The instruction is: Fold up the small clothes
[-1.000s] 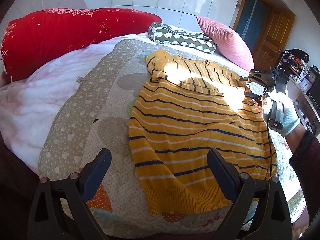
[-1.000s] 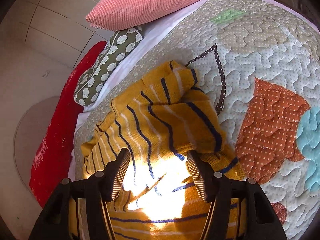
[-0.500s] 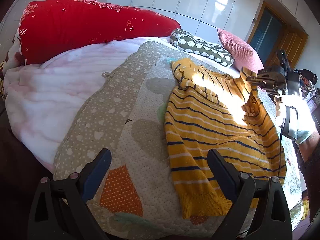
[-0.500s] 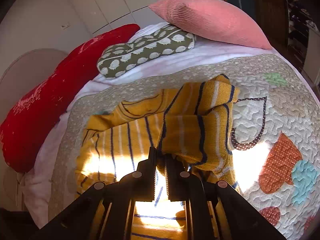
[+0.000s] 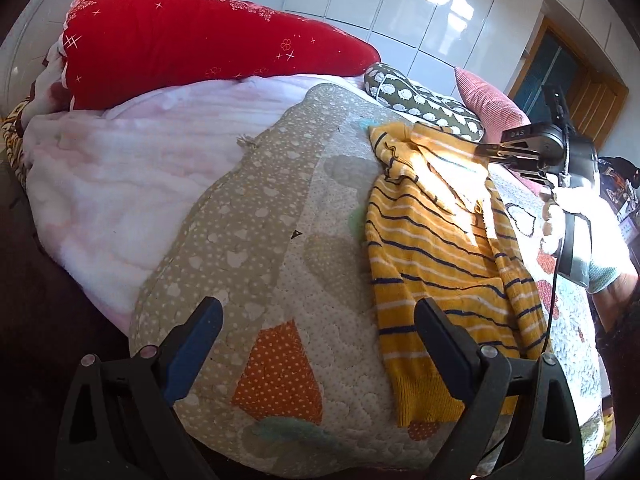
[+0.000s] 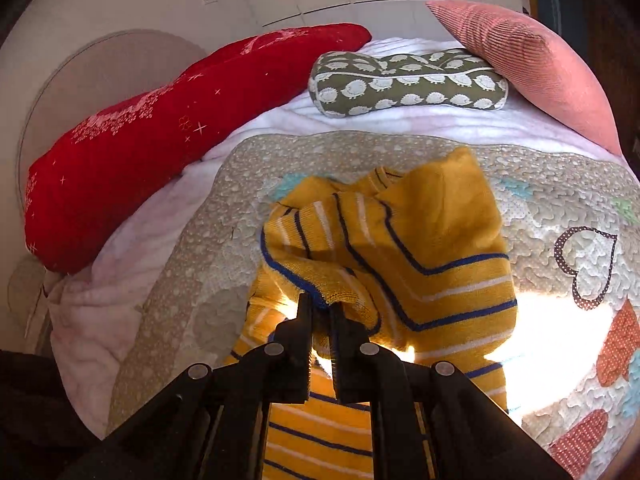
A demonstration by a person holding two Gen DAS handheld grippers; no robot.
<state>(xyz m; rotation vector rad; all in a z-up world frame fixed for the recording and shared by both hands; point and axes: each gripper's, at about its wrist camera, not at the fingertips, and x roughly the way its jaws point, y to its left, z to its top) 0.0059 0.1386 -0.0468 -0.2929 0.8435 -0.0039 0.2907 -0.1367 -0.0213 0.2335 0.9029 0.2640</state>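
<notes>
Sweater [image 5: 440,256] first: in your left wrist view the yellow one with dark blue and white stripes lies on the patchwork quilt [image 5: 256,240] that covers the bed, toward the right side, its ribbed hem nearest you and its collar end toward the pillows. Your left gripper [image 5: 316,344] hangs over the near edge of the quilt with its jaws wide apart and nothing between them; the right-hand finger sits just over the sweater's lower left corner, though you cannot tell whether it touches. Farther right, your right gripper [image 5: 490,151] reaches in from the side at the sweater's upper end, held in a white-gloved hand [image 5: 560,216], and a fold of the knit is lifted there in a patch of bright sun. Behind it all lie a long red cushion [image 5: 192,40], a green pillow [image 5: 424,104] with a white print, and a pink pillow [image 5: 488,100]. In your right wrist view, the right gripper's jaws are together, clamped on a bunched edge of the sweater, and the lifted cloth is draped over and folded back above the striped body that lies flat below it. The green pillow sits beyond, touching the pink one.
</notes>
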